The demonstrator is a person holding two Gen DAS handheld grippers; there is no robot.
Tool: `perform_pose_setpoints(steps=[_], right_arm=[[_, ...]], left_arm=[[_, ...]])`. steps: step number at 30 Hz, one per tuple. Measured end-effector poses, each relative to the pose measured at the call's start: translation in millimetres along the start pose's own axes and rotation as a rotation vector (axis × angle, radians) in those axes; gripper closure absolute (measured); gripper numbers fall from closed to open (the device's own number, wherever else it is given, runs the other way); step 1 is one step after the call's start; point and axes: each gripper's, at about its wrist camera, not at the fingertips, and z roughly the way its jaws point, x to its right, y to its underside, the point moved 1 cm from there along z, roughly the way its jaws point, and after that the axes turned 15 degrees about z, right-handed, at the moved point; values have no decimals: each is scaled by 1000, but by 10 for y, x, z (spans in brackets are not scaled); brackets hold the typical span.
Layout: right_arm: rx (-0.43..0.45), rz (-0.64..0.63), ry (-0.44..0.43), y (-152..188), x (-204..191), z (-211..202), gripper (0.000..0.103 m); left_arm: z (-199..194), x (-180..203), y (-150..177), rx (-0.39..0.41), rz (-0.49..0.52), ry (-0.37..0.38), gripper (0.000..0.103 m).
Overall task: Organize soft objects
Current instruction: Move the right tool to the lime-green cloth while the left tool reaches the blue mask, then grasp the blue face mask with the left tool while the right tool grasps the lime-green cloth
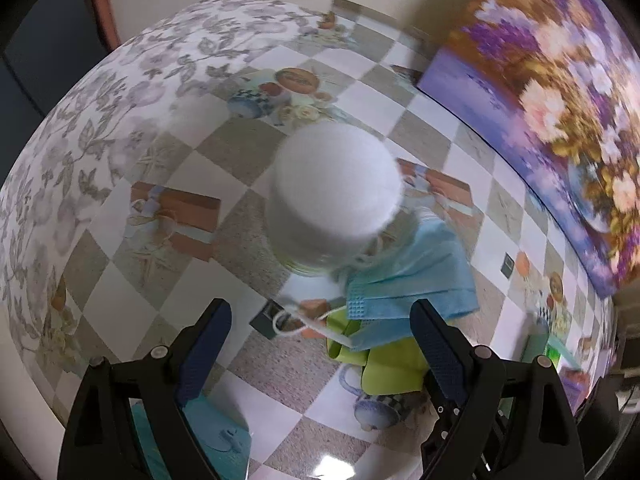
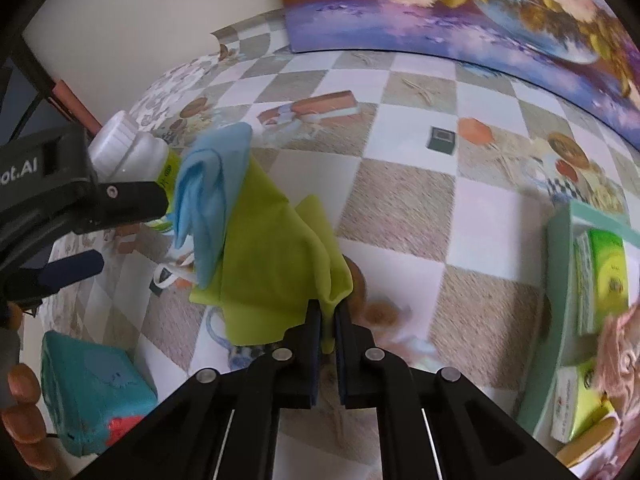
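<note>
Green cloth point(image 2: 272, 248) hangs limp from the right gripper point(image 2: 328, 320), whose jaws are pinched narrow on one corner, lifting it off the checkered table point(image 2: 400, 208). A blue mask point(image 2: 208, 184) lies draped over the cloth's far side, beside a white-capped bottle point(image 2: 128, 152). The left gripper point(image 1: 320, 320) hovers near with jaws wide, holding nothing. Both fabrics look light, soft and floppy (the mask may slide off as the cloth rises). The mask seems best taken by its pleated edge point(image 1: 360, 304) or ear loop point(image 1: 296, 320), the cloth by a second corner.
</note>
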Motion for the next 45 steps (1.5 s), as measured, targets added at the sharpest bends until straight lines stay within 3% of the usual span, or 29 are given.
perform_pose_setpoints(steps=[10, 22, 25, 30, 33, 36, 45], right_arm=[[-34, 82, 16, 78, 343, -138, 96], [-58, 166, -19, 95, 590, -207, 96], [-60, 166, -20, 98, 598, -215, 96], [-63, 172, -26, 101, 604, -208, 96], [-64, 170, -24, 104, 603, -215, 96], [-64, 168, -22, 105, 603, -219, 96], [-52, 170, -21, 90, 605, -262, 97]], left_arm=[[91, 424, 58, -44, 181, 38, 12], [269, 807, 116, -14, 294, 101, 12], [318, 843, 130, -11, 307, 83, 26], [380, 840, 148, -16, 309, 75, 65], [339, 837, 148, 2, 312, 79, 80], [288, 839, 137, 15, 312, 77, 87], [93, 810, 63, 60, 299, 71, 89]])
